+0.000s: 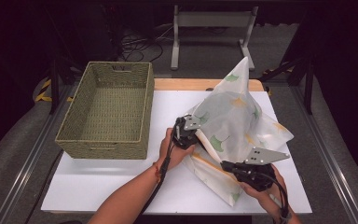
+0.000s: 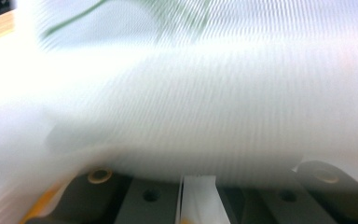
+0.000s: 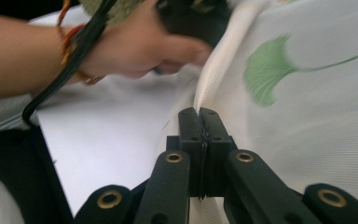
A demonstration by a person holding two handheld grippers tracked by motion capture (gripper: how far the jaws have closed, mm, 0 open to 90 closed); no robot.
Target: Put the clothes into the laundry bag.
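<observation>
On the left of the white worktop (image 1: 98, 186) stands a woven basket (image 1: 106, 112), with nothing inside it as far as the high view shows. Right of the basket lies the cloth (image 1: 235, 116), a thin white sheet printed with green and yellow leaves, and part of it is lifted into a peak well above the worktop while the rest trails down toward the person's side.

Judging by that, the work looks to be at an early or middle stage: the cloth is picked up by its edge and stretched between the two hands, but it is neither folded flat nor in the basket, so the folding and any putting away seem left to do.

The left gripper (image 1: 186, 132), just right of the basket's near corner, has its jaws closed on the cloth's edge; its own view is blurred, so this is probably a pinch on a thin strip of fabric seen between the jaws. Farther right, at the cloth's near edge, the right gripper (image 3: 199, 116) has its jaws pressed together on a hem of the cloth.
</observation>
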